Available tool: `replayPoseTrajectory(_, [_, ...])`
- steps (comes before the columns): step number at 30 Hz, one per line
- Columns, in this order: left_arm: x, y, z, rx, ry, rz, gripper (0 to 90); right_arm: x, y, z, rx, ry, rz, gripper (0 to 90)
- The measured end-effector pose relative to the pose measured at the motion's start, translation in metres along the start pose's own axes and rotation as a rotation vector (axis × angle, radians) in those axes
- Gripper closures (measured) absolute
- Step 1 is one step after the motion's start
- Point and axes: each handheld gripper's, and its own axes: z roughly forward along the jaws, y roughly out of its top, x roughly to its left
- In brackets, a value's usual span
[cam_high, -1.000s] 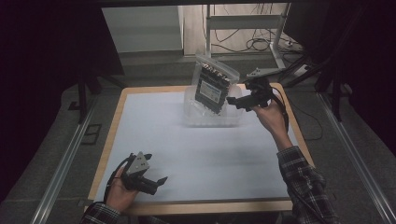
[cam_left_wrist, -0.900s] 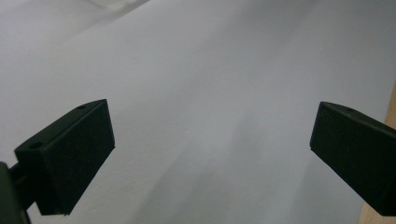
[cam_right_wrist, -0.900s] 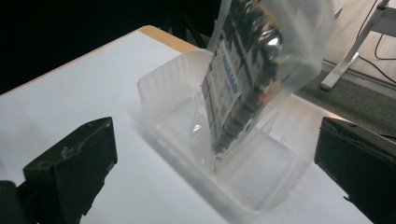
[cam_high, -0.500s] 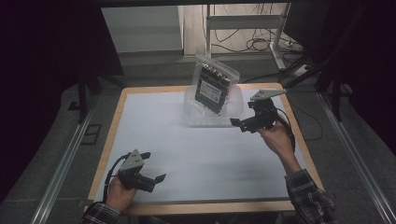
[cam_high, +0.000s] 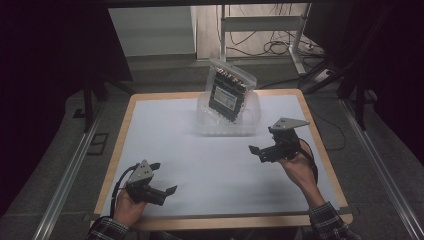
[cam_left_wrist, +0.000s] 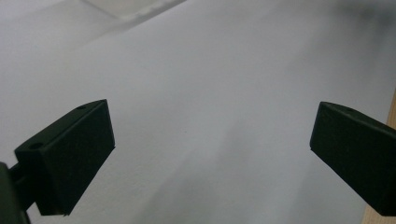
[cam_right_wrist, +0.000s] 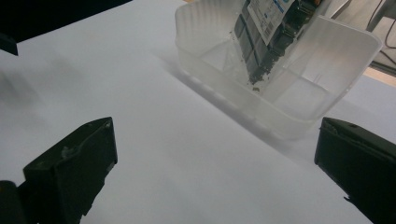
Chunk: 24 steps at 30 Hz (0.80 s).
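Looks like your bag (cam_high: 227, 92) is standing in the clear bin (cam_high: 205, 107), so that step's done. Both your right gripper (cam_high: 258, 151) and left gripper (cam_high: 166, 177) are spread wide and empty; next I'd just park them.

We count two tools: the left tool (cam_high: 162, 178) and the right tool (cam_high: 260, 149), one in each of the two hands. We see one clear plastic tub (cam_high: 252, 120) on the one worktop (cam_high: 200, 160). One see-through bag (cam_high: 230, 90) stands in the tub, with dark things inside, too small for us to count.
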Motion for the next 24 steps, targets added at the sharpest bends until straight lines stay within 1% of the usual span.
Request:
replayPoseTrajectory(2, [0.000,0.000,0.000,0.002,0.001,0.001,0.0,0.003,-0.007,-0.001,-0.023,-0.010,0.004,0.0])
replayPoseTrajectory(6, [-0.001,0.000,0.000,0.007,0.004,0.005,0.0,0.009,-0.023,-0.002,-0.043,-0.014,0.011,0.0])
replayPoseTrajectory(9, [-0.001,0.000,0.001,0.013,0.007,0.005,0.0,0.011,-0.037,-0.002,-0.045,0.007,0.024,0.0])
replayPoseTrajectory(15, [-0.001,0.000,0.002,0.029,0.016,0.007,0.0,0.015,-0.058,-0.002,-0.009,0.017,0.011,0.0])
replayPoseTrajectory(18, [0.000,-0.001,0.003,0.048,0.028,0.003,0.0,0.014,-0.070,0.003,0.045,0.031,0.021,0.0])
replayPoseTrajectory(21, [0.001,-0.001,0.003,0.053,0.034,0.000,0.0,0.012,-0.075,0.007,0.080,0.024,0.003,0.0])
replayPoseTrajectory(24, [0.001,-0.001,0.004,0.053,0.034,-0.001,0.0,0.012,-0.076,0.009,0.079,0.034,0.000,0.0])
